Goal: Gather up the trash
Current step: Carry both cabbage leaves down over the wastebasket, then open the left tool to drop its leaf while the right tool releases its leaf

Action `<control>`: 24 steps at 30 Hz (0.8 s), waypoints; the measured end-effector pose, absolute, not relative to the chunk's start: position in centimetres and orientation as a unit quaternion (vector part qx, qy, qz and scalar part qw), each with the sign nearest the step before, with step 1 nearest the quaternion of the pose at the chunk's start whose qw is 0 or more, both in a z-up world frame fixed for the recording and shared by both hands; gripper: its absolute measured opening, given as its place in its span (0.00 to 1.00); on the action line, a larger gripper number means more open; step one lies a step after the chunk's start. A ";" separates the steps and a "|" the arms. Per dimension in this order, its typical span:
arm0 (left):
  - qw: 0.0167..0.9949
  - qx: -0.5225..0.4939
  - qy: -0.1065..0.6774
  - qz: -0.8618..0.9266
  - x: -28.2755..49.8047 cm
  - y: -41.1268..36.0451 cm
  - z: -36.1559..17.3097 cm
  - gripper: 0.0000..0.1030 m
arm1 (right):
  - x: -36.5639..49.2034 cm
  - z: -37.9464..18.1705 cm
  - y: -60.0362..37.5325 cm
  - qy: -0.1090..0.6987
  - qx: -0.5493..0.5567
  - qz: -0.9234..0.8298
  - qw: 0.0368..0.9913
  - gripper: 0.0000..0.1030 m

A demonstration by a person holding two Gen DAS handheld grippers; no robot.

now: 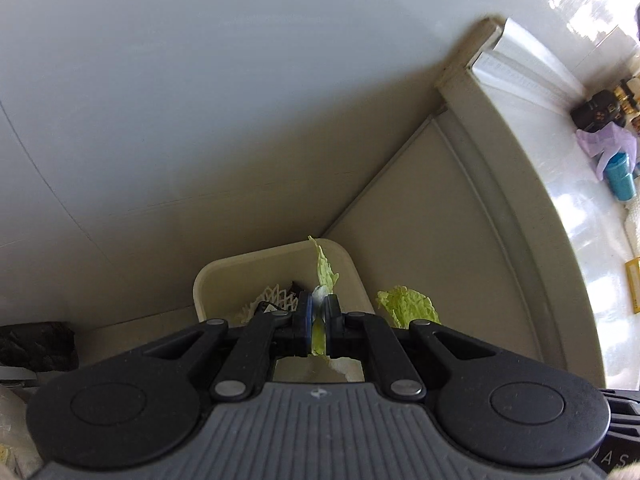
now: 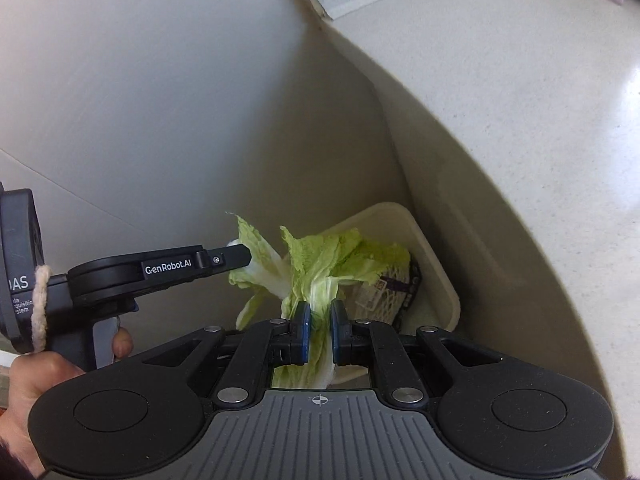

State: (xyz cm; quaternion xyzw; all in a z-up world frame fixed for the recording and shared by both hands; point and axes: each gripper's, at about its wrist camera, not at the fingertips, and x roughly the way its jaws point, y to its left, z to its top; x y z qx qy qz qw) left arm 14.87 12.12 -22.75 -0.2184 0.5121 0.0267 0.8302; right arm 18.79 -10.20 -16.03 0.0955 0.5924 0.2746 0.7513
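My left gripper (image 1: pixel 319 310) is shut on a pale green cabbage leaf (image 1: pixel 326 270) and holds it above a cream trash bin (image 1: pixel 216 276) on the floor in the corner. The bin holds a white foam net (image 1: pixel 272 298) and dark wrappers. My right gripper (image 2: pixel 320 316) is shut on a bigger bunch of cabbage leaves (image 2: pixel 340 252), also over the bin (image 2: pixel 436 264). The left gripper (image 2: pixel 240 256) shows from the side in the right wrist view, its leaf (image 2: pixel 256 248) hanging beside the right bunch. That bunch also shows in the left wrist view (image 1: pixel 408 306).
The bin stands between a white wall (image 1: pixel 200 100) and a cabinet side (image 1: pixel 440 220) under a white countertop (image 1: pixel 560 160). On the countertop lie a blue cup (image 1: pixel 620 180), a purple cloth (image 1: pixel 612 144) and dark items. A dark object (image 1: pixel 36 344) sits at the floor's left.
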 end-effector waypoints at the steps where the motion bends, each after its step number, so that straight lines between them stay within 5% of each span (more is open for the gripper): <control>1: 0.828 -0.218 0.515 0.027 15.2 12.1 -23.6 0.05 | 19.0 -16.8 -9.8 0.596 0.091 0.273 0.750 0.10; 24: 0.791 -0.164 0.583 0.089 19.0 11.8 -36.3 0.06 | 20.6 -31.3 -3.8 0.631 -0.042 0.217 0.744 0.11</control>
